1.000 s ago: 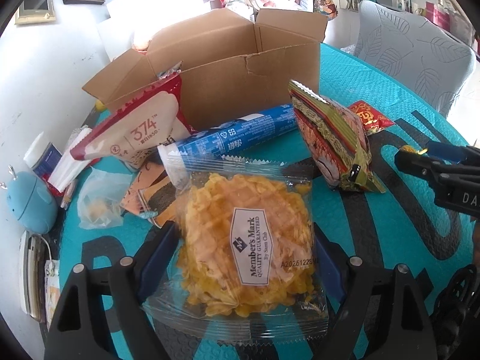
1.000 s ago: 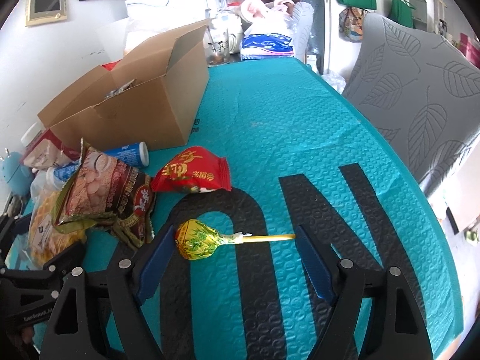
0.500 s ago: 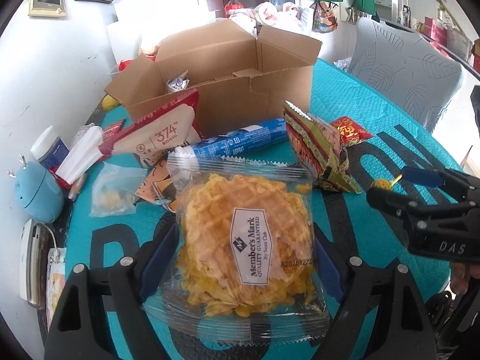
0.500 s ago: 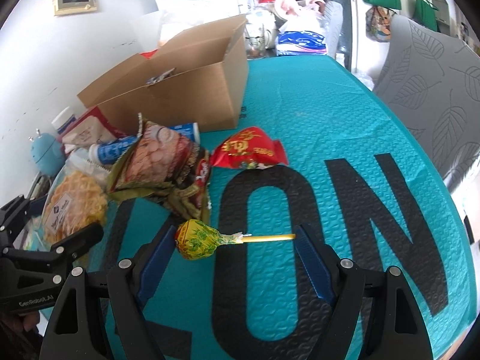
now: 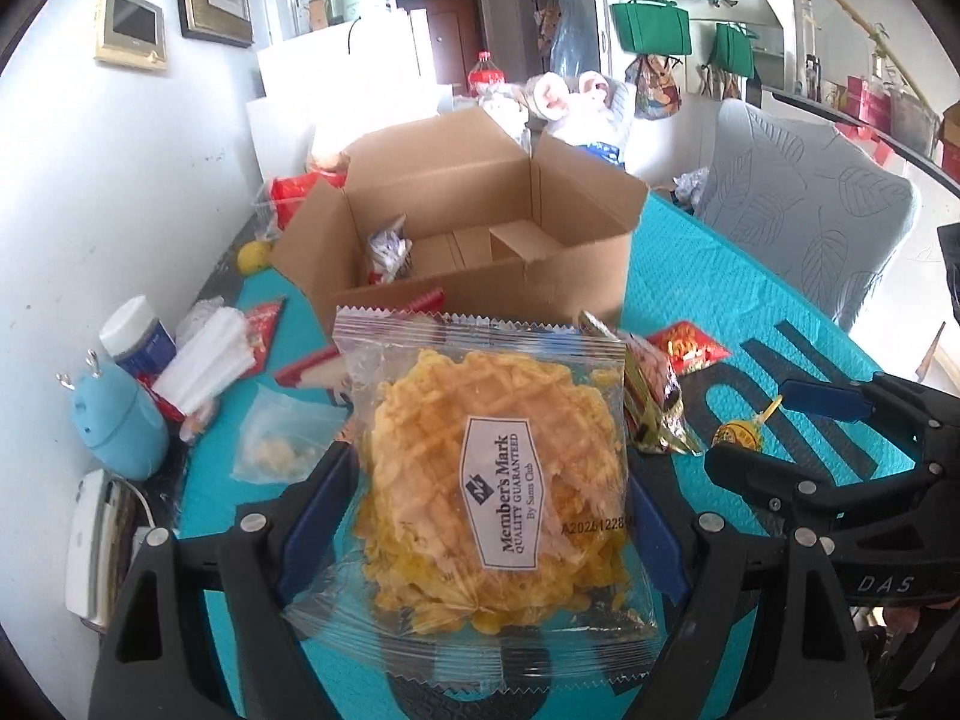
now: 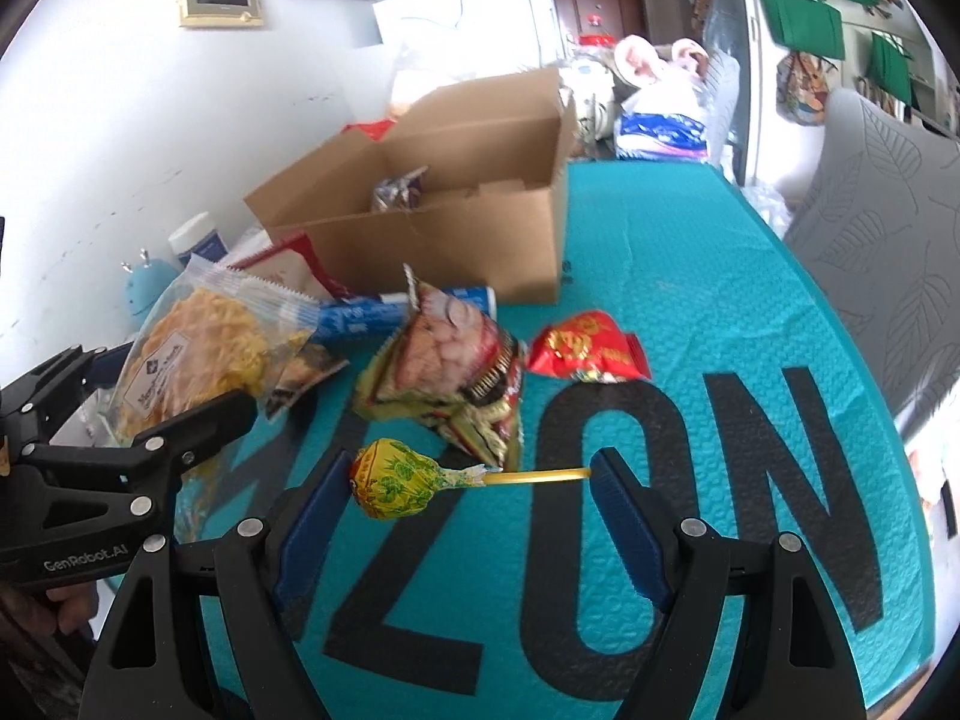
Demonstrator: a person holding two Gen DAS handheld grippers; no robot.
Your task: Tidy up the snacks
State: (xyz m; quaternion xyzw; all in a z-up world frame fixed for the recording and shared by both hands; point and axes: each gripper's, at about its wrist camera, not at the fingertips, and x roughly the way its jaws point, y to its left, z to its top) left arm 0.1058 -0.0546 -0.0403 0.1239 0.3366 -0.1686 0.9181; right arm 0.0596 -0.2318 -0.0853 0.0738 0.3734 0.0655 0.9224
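Table surface (image 6: 690, 312) was teal bubble-textured padding printed with large black letters; white wall along its left edge, grey leaf-pattern chair (image 5: 804, 204) at the right edge, green bags hung beyond. Open cardboard box (image 5: 480, 228) stood near the far-left edge. Left gripper (image 5: 486, 516) clamped a clear waffle packet (image 5: 498, 480), lifted off the surface, labelled "Member's Mark Quality Guaranteed". Right gripper (image 6: 474, 498) pinched a yellow-wrapped lollipop (image 6: 390, 480) end to end, above the black lettering.

open box (image 5: 480, 240) behind loose snack packets (image 6: 444, 360), on table (image 6: 750, 330)
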